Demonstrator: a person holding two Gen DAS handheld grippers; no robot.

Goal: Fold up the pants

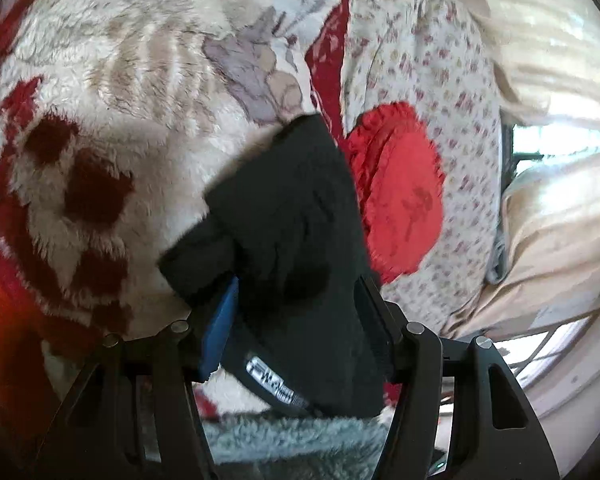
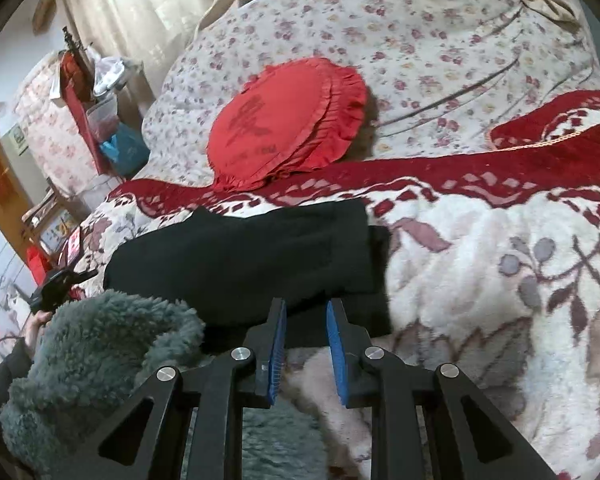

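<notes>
The black pants [image 2: 244,264] lie folded into a thick rectangle on the plush red-and-cream blanket [image 2: 480,280]. In the left wrist view my left gripper [image 1: 296,300] is shut on a bunch of the black pants [image 1: 284,216], lifted above the blanket; a white label [image 1: 276,384] shows on the fabric and one blue pad [image 1: 220,324] peeks out. In the right wrist view my right gripper [image 2: 306,308] is open and empty, its blue pads [image 2: 278,344] just in front of the near edge of the pants, not touching them.
A round red frilled cushion [image 2: 284,120] lies on the floral quilt [image 2: 420,40] behind the pants. A grey-green fleece sleeve [image 2: 100,352] is at the lower left. A cluttered bedside stand [image 2: 96,92] and curtains [image 1: 548,40] are beyond the bed.
</notes>
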